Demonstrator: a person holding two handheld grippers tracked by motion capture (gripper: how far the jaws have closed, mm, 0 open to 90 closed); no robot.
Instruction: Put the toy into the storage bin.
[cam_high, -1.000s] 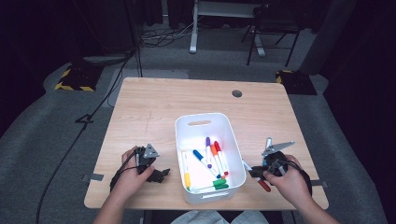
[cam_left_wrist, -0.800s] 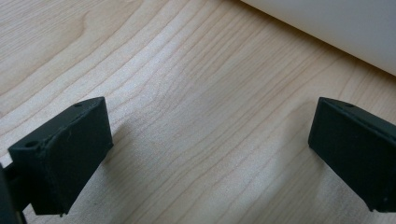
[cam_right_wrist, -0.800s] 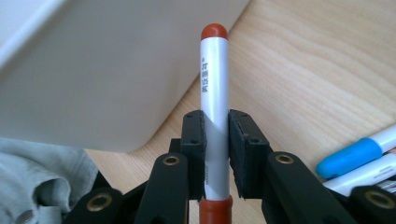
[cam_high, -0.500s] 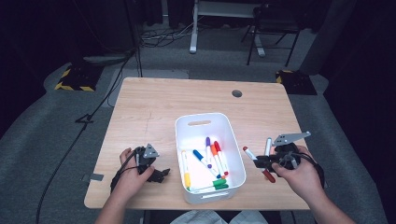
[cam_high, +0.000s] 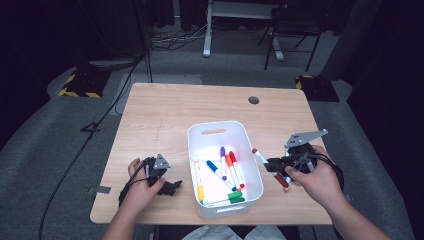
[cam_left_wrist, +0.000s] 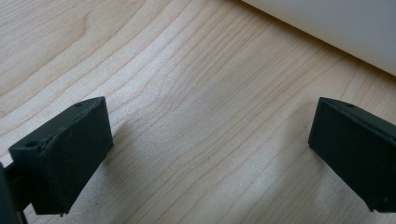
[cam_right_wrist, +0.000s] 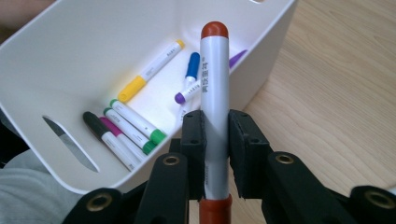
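Note:
A white bin (cam_high: 192, 150) stands at the middle front of the wooden table (cam_high: 160, 115) and holds several coloured markers (cam_high: 225, 167). Just right of the bin, my right gripper (cam_high: 273, 165) hovers above the table, shut on a white marker with red ends (cam_high: 260, 156) that points toward the bin. In the right gripper view that red marker (cam_right_wrist: 215, 79) stands upright between the pads of the right gripper (cam_right_wrist: 215, 135), with the bin (cam_right_wrist: 93, 32) behind it. Left of the bin, my left gripper (cam_high: 171, 187) rests on the table. In its own view the left gripper (cam_left_wrist: 210, 140) is open over bare wood.
The bin's white wall (cam_left_wrist: 336, 23) is close ahead of the left gripper. Inside the bin lie a yellow marker (cam_right_wrist: 149, 70), a blue one (cam_right_wrist: 192, 65) and green ones (cam_right_wrist: 135, 123). A cable hole (cam_high: 253, 100) sits at the far right of the table. The table's front edge is near both hands.
My right gripper has risen off the table with the red marker held in it, which now points toward the bin. The left hand has stayed still.

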